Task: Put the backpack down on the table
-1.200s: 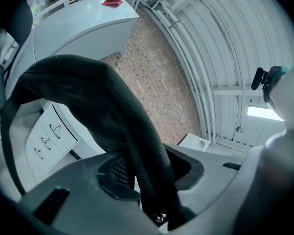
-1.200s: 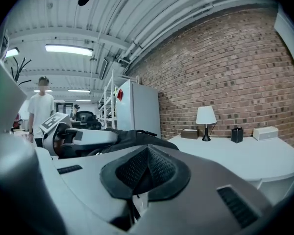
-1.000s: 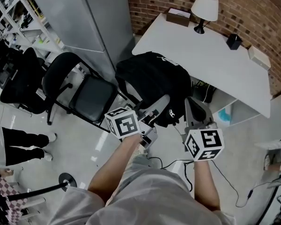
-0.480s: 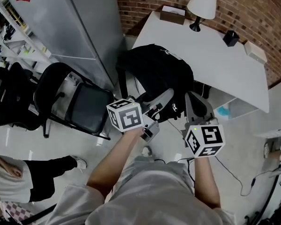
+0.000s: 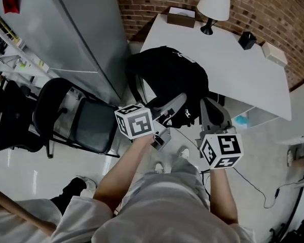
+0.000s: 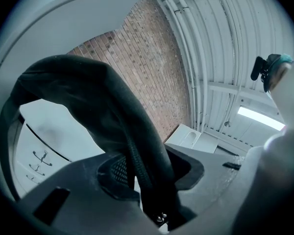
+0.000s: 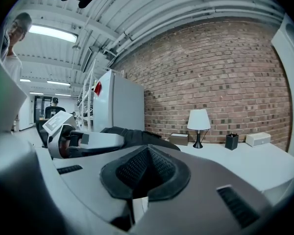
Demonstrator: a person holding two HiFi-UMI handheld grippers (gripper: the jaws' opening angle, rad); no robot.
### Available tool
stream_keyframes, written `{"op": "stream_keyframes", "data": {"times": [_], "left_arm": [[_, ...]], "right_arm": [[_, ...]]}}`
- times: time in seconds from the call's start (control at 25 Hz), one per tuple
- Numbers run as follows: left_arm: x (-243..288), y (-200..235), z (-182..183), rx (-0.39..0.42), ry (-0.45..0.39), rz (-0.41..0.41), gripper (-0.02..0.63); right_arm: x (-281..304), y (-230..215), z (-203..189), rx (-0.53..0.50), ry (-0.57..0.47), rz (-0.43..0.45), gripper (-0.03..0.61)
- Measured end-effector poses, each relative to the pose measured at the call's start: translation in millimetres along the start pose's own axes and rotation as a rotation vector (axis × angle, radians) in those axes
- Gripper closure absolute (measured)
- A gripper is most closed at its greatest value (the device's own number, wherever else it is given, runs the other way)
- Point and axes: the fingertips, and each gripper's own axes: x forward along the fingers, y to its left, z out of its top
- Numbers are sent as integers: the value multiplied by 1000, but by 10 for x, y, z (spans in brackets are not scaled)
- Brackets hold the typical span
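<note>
The black backpack (image 5: 169, 82) hangs in the air at the near left edge of the white table (image 5: 238, 72), part of it over the tabletop. My left gripper (image 5: 176, 104) is shut on the backpack's strap (image 6: 112, 111), which runs up between its pads (image 6: 112, 173) in the left gripper view. My right gripper (image 5: 213, 113) is just right of the bag's lower end, shut, with nothing between its pads (image 7: 147, 165). The right gripper view shows the backpack (image 7: 132, 135) to the left, with the table (image 7: 245, 163) beyond it.
On the table's far side stand a lamp (image 5: 213, 6), a brown box (image 5: 181, 18), a black cup (image 5: 247, 40) and a white box (image 5: 273, 53). A grey cabinet (image 5: 86, 29) and a black folding chair (image 5: 76, 120) are at left. A brick wall backs the table.
Both grippers and the backpack have moved closer to the table. The chair has slid left in view, and the person at lower left has moved down to the frame's edge.
</note>
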Motion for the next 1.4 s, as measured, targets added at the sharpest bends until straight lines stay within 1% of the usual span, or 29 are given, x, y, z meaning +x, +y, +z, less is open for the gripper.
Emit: {"op": "stream_keyframes", "data": {"times": [0.32,0.6,0.76,1.04,1.28,1.4], "left_arm": [[451,275,142,28,23,6,476],[1003,569,328,41,33,16,476],[1344,726,420,41,42,25,476],[1818,1011,529,37,50,52,476],[2145,1234,598,29,52,74,476],[2233,1324,601,15,56,78,476]], "right_arm": [[403,-368,20,18,-12,15,577],[808,-886,73,33,-12,28,577],[1033,-1225,128,46,-11,32,577],[1343,-1660,106,75,1,44,577],[1528,-1962,70,92,13,44,577],[1580,-2037,42,99,24,34,577]]}}
